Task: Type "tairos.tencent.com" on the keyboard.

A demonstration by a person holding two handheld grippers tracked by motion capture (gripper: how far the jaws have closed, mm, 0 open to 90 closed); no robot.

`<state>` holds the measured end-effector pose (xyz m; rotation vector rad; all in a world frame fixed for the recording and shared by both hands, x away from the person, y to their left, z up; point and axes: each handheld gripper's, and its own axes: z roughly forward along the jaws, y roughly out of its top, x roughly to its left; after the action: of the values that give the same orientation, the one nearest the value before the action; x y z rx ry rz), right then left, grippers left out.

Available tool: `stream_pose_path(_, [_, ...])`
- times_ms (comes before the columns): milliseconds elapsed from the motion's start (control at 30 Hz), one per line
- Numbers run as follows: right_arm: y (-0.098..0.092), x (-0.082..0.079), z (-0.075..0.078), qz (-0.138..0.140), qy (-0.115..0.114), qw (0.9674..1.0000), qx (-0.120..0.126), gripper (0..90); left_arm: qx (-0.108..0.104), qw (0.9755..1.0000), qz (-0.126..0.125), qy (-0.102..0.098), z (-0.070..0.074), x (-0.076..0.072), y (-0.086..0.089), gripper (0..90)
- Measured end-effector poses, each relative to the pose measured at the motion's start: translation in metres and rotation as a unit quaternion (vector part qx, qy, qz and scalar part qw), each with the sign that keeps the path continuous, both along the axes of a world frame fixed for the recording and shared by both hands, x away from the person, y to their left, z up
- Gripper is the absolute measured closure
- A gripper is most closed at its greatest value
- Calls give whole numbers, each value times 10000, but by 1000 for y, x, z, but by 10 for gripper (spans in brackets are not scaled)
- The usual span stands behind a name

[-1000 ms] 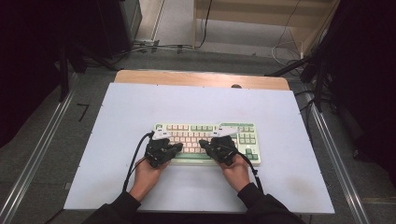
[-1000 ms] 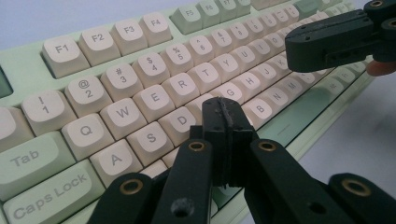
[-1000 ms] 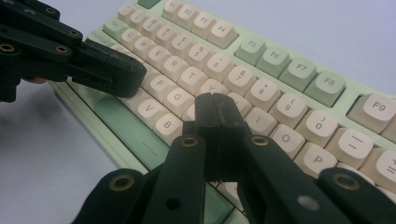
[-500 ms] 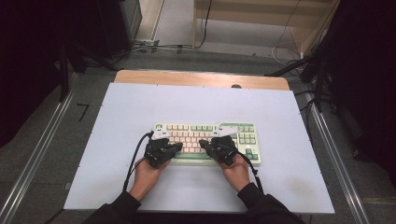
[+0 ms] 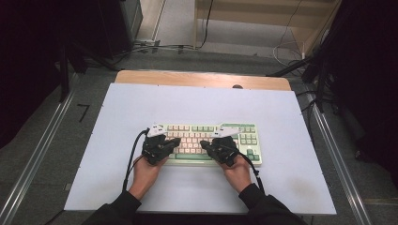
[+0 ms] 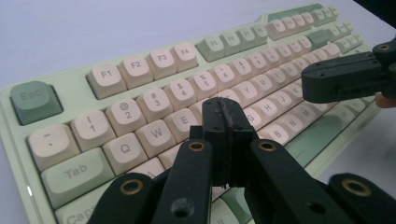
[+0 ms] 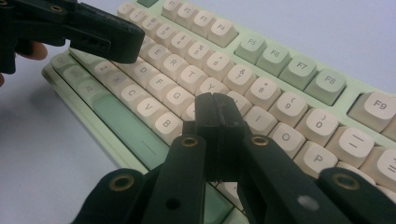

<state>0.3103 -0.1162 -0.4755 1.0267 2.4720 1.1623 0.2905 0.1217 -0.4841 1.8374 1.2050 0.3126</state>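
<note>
Two grippers poised over a pale green keyboard (image 5: 206, 140), set square near the front middle of the white bench (image 5: 197, 105), long edge toward the person so both hands reach the keys alike. Left gripper (image 6: 225, 109) held low above the letter rows, jaws clenched tight with nothing between them, tip hovering about the R and F keys; closed that way, apparently, to form one narrow point fit for pressing a single key rather than for grasping. Right gripper (image 7: 215, 103) likewise clamped shut and empty, tip hanging over the H and J keys, angled in from the spacebar (image 7: 125, 126) side. Each tool slanting inward toward the middle, tips near each other but apart, much as a typist's two index fingers. No key visibly pressed down; contact with the keycaps not certain from these angles. Hands (image 5: 145, 171) resting on the bench just in front of the board, likely for steadiness.
</note>
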Motion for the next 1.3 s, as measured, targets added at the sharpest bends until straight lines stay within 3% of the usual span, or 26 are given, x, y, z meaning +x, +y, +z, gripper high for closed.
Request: stream_pose_path(1300, [2, -1, -2, 37, 38, 10000, -45, 871, 139, 9996, 258, 4, -4, 16, -3, 900])
